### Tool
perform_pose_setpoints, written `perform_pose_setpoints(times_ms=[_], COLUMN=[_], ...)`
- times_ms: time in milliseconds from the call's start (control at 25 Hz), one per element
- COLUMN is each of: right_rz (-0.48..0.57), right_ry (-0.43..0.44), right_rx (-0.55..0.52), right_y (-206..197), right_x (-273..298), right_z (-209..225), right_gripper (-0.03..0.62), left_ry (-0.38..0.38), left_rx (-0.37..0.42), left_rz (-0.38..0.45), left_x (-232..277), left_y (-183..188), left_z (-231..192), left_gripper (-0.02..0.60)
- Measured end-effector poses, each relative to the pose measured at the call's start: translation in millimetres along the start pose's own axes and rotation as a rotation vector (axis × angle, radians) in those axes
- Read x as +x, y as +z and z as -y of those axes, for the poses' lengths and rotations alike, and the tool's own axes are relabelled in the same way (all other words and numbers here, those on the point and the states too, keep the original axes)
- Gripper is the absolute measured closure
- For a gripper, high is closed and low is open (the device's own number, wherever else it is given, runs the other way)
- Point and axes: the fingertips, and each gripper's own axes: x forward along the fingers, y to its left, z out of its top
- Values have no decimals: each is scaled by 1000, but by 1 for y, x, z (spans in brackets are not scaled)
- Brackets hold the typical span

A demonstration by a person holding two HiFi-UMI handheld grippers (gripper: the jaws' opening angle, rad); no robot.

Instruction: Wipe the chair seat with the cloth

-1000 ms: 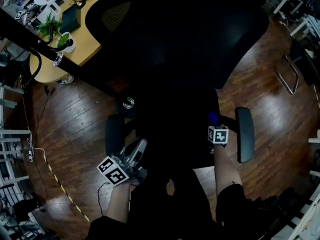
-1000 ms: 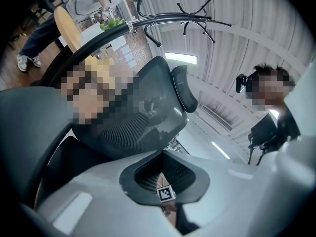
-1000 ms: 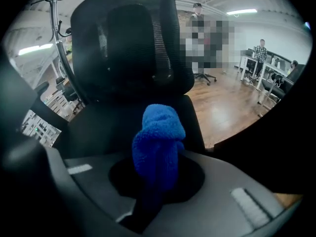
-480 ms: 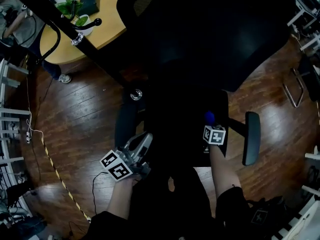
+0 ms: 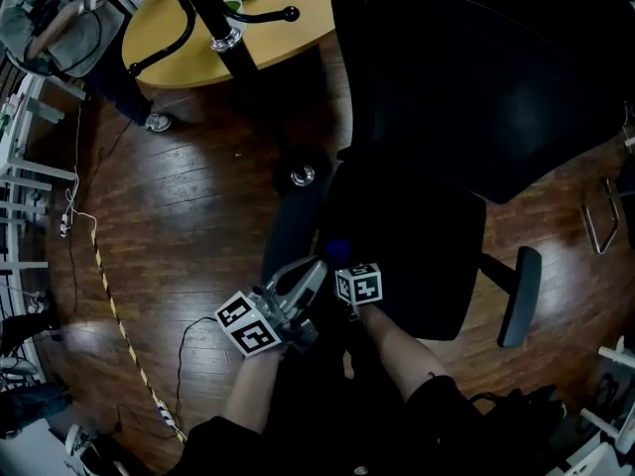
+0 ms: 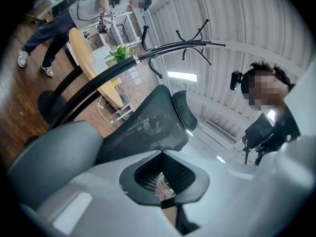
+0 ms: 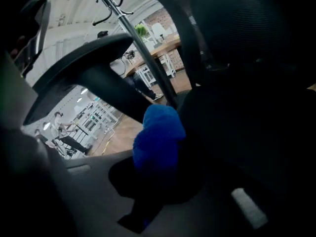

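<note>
The black office chair fills the head view, its seat point(image 5: 417, 246) below the tilted backrest point(image 5: 486, 77). My right gripper point(image 5: 345, 264) is shut on a blue cloth point(image 5: 338, 251) at the seat's front left corner, close to the left armrest point(image 5: 288, 224). In the right gripper view the blue cloth point(image 7: 158, 137) bulges out between the jaws of my right gripper point(image 7: 155, 169), against the dark seat. My left gripper point(image 5: 303, 278) hangs just left of it beside the armrest, shut and empty. In the left gripper view my left gripper point(image 6: 162, 154) points up at the mesh backrest point(image 6: 148, 127).
The right armrest point(image 5: 519, 296) sticks out at the far side. A coat stand pole point(image 5: 223, 30) and a wooden table point(image 5: 278, 8) stand behind the chair. A person point(image 5: 60, 28) stands at the top left. Striped floor tape point(image 5: 109, 305) and a cable point(image 5: 189, 355) run over the wood floor.
My right gripper has carried the blue cloth leftward over the seat, from near the right armrest to the left front corner. The head view has swung, and the left gripper stays beside the left armrest.
</note>
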Motion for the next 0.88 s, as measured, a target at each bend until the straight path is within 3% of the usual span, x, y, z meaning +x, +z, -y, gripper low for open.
perform_pose_setpoints(times_ms=[120, 360, 600, 880], right_rz=[-24, 25, 37, 74], right_ry=[18, 3, -152, -402], right_rx=[-15, -15, 50, 195], right_y=[-20, -27, -57, -96], right_x=[18, 8, -46, -165], right_z=[-22, -6, 79, 199], right_gripper=[559, 559, 559, 559], left_ry=[-2, -7, -51, -127], left_rx=[0, 5, 20, 20], left_rz=[-4, -23, -74, -166], left_x=[-4, -7, 13, 57], left_y=[-1, -4, -10, -36], left_z=[-2, -1, 13, 32], left_gripper=[590, 591, 591, 591])
